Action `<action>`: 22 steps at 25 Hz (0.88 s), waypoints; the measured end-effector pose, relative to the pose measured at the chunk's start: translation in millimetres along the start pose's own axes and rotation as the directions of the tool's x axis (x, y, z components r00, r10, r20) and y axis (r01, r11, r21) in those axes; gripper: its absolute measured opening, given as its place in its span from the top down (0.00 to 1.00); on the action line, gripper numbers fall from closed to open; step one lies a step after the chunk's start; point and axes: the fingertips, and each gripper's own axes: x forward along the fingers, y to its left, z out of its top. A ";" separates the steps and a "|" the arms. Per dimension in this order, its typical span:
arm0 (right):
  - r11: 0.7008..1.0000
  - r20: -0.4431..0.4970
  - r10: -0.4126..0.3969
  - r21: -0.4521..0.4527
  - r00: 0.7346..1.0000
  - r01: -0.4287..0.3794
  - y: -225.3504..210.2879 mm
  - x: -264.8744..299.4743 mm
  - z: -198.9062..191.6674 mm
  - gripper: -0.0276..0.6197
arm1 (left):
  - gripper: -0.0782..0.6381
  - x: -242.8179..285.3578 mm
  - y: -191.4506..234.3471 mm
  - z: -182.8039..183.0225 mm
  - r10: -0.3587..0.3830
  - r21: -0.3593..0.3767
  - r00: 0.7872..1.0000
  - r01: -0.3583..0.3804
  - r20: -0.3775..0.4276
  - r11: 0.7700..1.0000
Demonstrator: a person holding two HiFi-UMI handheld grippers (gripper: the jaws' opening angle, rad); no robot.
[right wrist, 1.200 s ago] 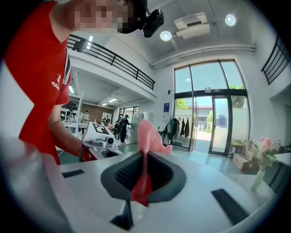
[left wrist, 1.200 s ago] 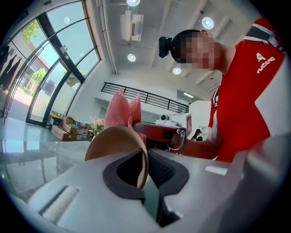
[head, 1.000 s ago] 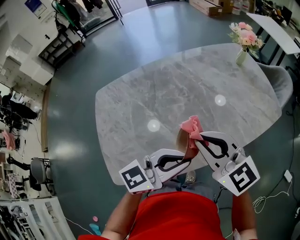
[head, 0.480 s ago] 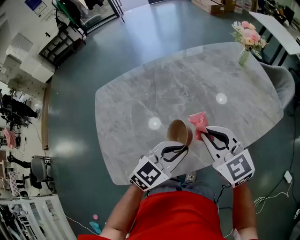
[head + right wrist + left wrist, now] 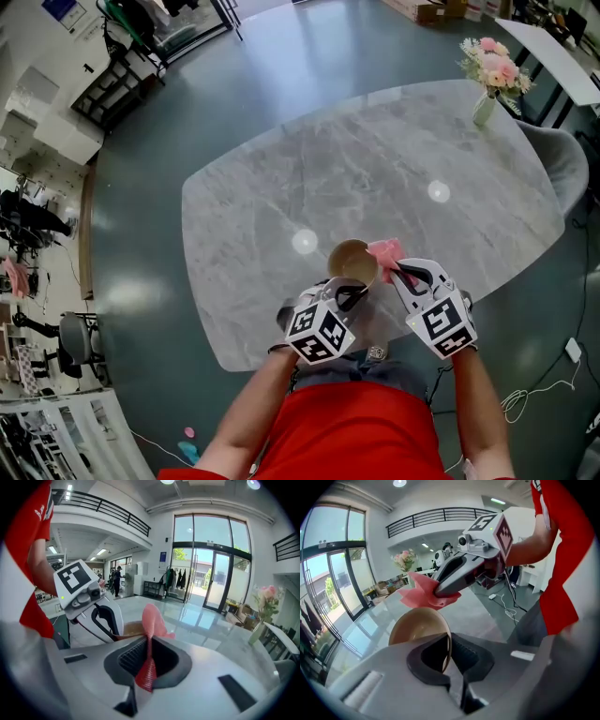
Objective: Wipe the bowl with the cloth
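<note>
Gripping the bowl (image 5: 352,260) by its near rim, the left gripper (image 5: 360,289) has its jaws closed on the thin tan wall, one pad inside and one outside. They have just been closing a little tighter, with the rim between them. The bowl sits over the near part of the grey marble surface (image 5: 375,159), close to the edge where the person stands. Its mouth faces up toward the head view. In the left gripper view the bowl is tilted, and its rim runs edge-on down through the jaws. Whether its base touches the surface cannot be told.

Closed on the pink cloth (image 5: 385,251), the right gripper (image 5: 401,275) pinches a fold of it between its ribbed pads. The rest of the cloth bunches up beyond the jaw tips. The cloth lies just beside the bowl's right rim, and no view settles whether the two touch. Both grippers point forward and down, side by side, in front of the person's red shirt (image 5: 356,431). A vase of pink flowers (image 5: 489,82) stands at the far right end of the surface, well apart from the bowl.
</note>
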 end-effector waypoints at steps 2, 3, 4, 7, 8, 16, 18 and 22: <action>1.000 -0.053 -0.006 -0.016 0.999 0.005 -1.2 8.9 -13.0 0.93 | 0.87 4.8 0.2 -7.4 0.005 0.031 0.999 -0.004 -0.051 1.000; 0.999 -0.082 -0.012 -0.034 0.997 0.010 -2.0 13.1 -19.2 0.93 | 0.87 6.7 0.8 -11.4 0.008 0.045 0.997 -0.005 -0.076 0.999; 0.999 -0.110 -0.020 -0.052 0.994 0.015 -3.0 17.0 -25.8 0.93 | 0.87 8.8 1.4 -15.5 0.011 0.058 0.995 -0.005 -0.102 0.998; 0.995 -0.189 -0.043 -0.093 0.981 0.026 -5.9 26.0 -46.2 0.93 | 0.87 16.1 3.2 -28.0 0.016 0.102 0.982 0.003 -0.186 0.995; 0.994 -0.214 -0.049 -0.104 0.976 0.027 -6.7 28.5 -52.5 0.93 | 0.87 18.1 3.8 -31.9 0.018 0.119 0.977 0.007 -0.212 0.993; 0.986 -0.342 -0.057 -0.169 0.938 -0.002 -8.0 47.4 -81.2 0.93 | 0.87 30.1 4.9 -43.8 0.047 0.246 0.946 0.035 -0.322 0.969; 0.984 -0.364 -0.049 -0.178 0.930 -0.018 -5.5 50.6 -83.9 0.93 | 0.87 30.7 5.5 -43.9 0.056 0.267 0.941 0.038 -0.335 0.963; 0.986 -0.395 -0.023 -0.160 0.919 -0.044 -0.3 53.7 -88.8 0.93 | 0.87 29.8 5.4 -44.1 0.059 0.285 0.938 0.044 -0.341 0.957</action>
